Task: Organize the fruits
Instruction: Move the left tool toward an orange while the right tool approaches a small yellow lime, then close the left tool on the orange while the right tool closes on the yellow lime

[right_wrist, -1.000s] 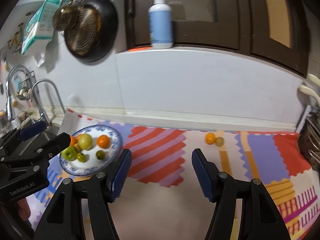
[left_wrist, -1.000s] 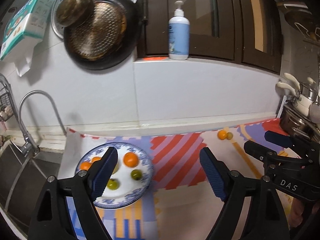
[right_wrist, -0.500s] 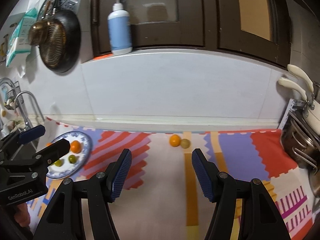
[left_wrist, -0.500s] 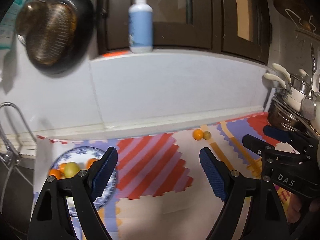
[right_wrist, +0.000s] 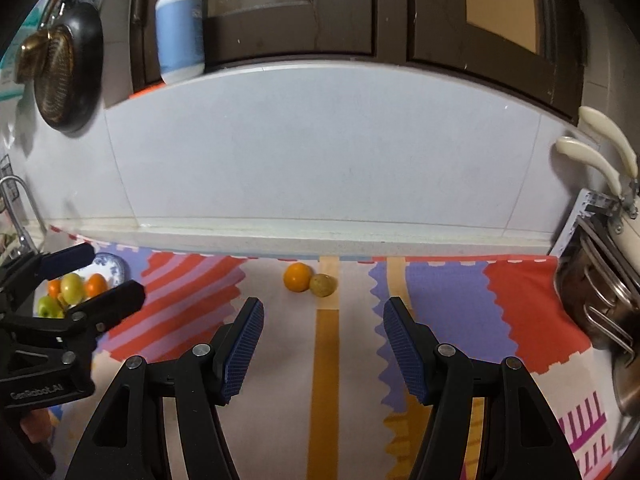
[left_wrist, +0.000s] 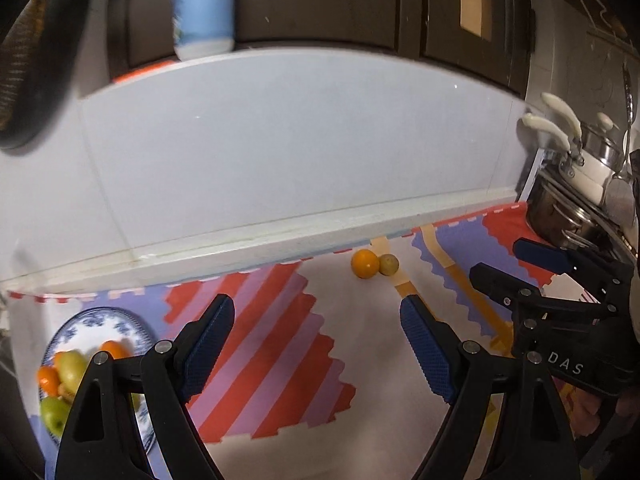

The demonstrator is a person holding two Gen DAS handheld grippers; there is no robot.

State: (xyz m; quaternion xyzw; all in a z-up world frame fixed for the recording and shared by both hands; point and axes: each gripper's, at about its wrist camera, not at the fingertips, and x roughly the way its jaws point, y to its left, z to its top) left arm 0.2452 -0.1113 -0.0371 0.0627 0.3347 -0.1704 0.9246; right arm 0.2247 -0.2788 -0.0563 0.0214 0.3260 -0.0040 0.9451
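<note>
An orange [right_wrist: 297, 277] and a small yellow-green fruit [right_wrist: 322, 285] lie touching on the patterned mat near the back wall; they also show in the left wrist view, the orange [left_wrist: 364, 263] and the green fruit [left_wrist: 388, 264]. A blue-and-white plate [left_wrist: 86, 326] at the left holds several oranges and green fruits; in the right wrist view the plate [right_wrist: 113, 266] is partly hidden by the left gripper. My right gripper [right_wrist: 322, 318] is open and empty, a little in front of the two fruits. My left gripper [left_wrist: 316, 322] is open and empty over the mat.
A tiled wall with a ledge runs behind the mat. Stacked steel pots [right_wrist: 600, 300] stand at the right edge. A blue soap bottle [right_wrist: 179, 36] stands on the upper sill. A dark pan [right_wrist: 66, 68] hangs at upper left. A tap [right_wrist: 16, 208] is at far left.
Both grippers have swung right, away from the plate; the loose orange and green fruit are now nearer and more centred ahead. Both stay open.
</note>
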